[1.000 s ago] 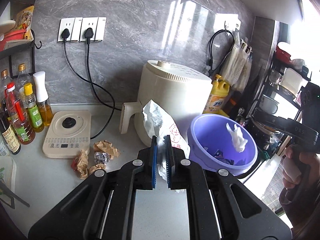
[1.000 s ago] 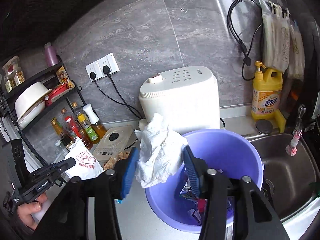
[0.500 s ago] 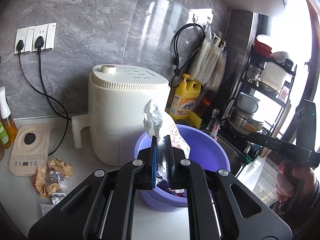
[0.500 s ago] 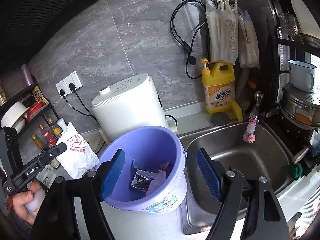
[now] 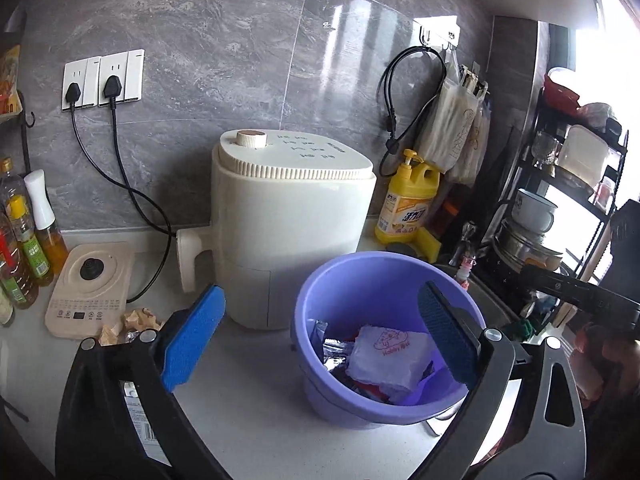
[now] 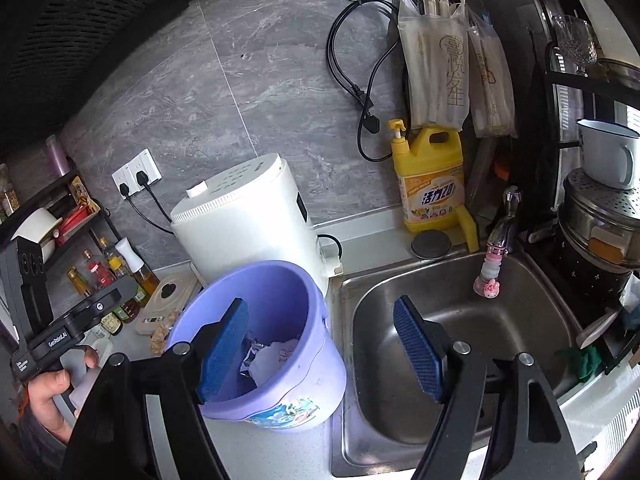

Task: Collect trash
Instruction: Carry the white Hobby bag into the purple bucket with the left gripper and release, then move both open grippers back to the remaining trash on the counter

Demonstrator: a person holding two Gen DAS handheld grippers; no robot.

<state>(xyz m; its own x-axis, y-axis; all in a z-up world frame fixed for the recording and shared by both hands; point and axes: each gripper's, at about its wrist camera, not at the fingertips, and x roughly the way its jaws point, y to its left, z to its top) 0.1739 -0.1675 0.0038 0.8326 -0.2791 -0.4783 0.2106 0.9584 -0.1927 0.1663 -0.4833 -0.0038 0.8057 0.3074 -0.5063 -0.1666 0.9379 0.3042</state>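
Observation:
A purple bucket stands on the counter and holds wrappers and a white printed bag. My left gripper hovers over the bucket, its jaws opening wide. Nothing is between its blue pads, and the bag lies below in the bucket. My right gripper is open and empty, spanning the bucket's right side and the sink's edge. Crumpled brown paper and foil scraps lie on the counter left of the bucket.
A cream air fryer stands right behind the bucket, with a small cooker plate and oil bottles to its left. A steel sink lies right of the bucket. Yellow detergent and a dish rack flank it.
My left gripper carried the white bag over the bucket, opened, and the bag dropped in. My right gripper let its tissue fall into the bucket and swung right toward the sink.

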